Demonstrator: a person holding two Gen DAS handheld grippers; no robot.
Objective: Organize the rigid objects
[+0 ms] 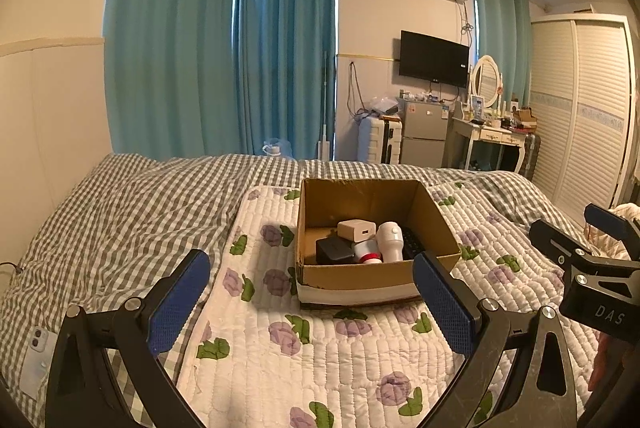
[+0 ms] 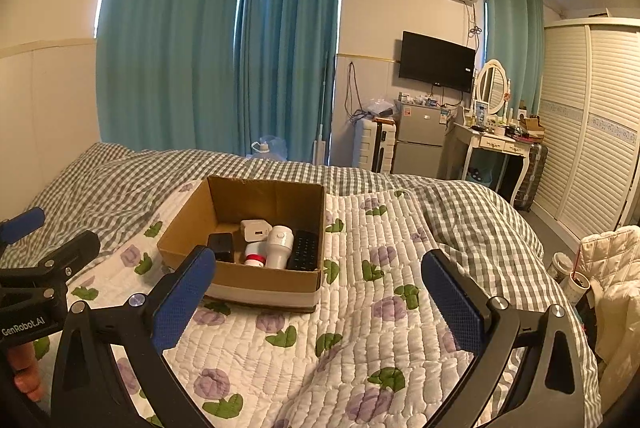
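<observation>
Both pairs of blue-padded fingers stand wide apart and grip nothing: we hold the left gripper (image 1: 312,304) and the right gripper (image 2: 320,304) above the floral quilt (image 1: 320,360). On the quilt sits an open cardboard box (image 1: 340,278) with a pale band along its base. Inside it we see a white charger cube (image 1: 356,230), a black block (image 1: 334,250), a white bottle (image 1: 390,240) lying by a red-banded white cap (image 1: 366,254), and a black remote (image 2: 304,250), partly hidden by the box wall.
</observation>
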